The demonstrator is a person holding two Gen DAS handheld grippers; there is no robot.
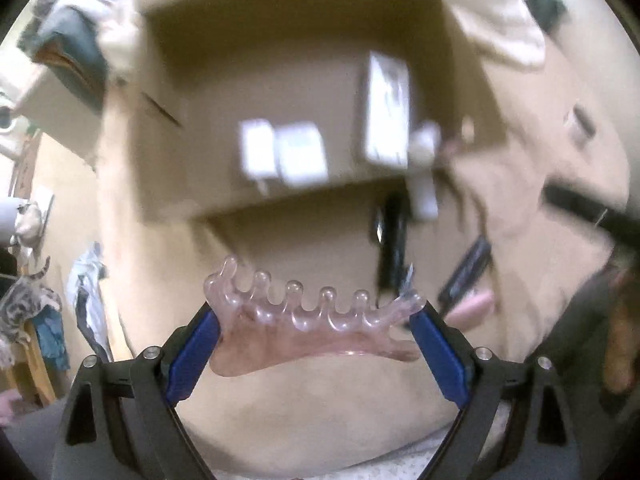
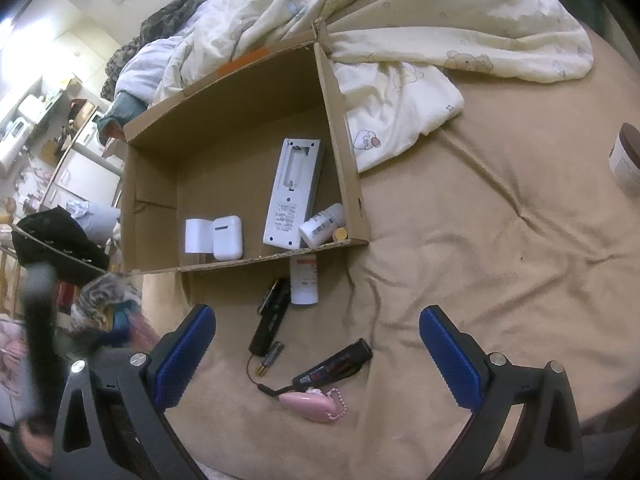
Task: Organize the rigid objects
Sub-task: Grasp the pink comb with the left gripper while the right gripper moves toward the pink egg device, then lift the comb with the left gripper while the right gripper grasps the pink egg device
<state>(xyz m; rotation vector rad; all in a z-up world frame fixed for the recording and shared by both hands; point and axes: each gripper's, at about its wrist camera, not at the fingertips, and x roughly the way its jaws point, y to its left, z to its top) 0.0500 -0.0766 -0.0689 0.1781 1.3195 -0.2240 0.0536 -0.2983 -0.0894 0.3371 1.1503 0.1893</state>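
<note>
My left gripper is shut on a clear pink comb-shaped tool, with one blue pad pressing on each end. It hangs blurred above the beige bed, in front of the open cardboard box. My right gripper stands open with nothing between its pads, above a black stick device, a battery, a black and red pen-like item and a pink keychain piece. The box holds a white remote, an earbud case and a white bottle.
A white tube lies against the box's front wall. A crumpled cream quilt is heaped behind and to the right of the box. A brown-lidded jar lies at the bed's right edge. Clutter fills the room to the left.
</note>
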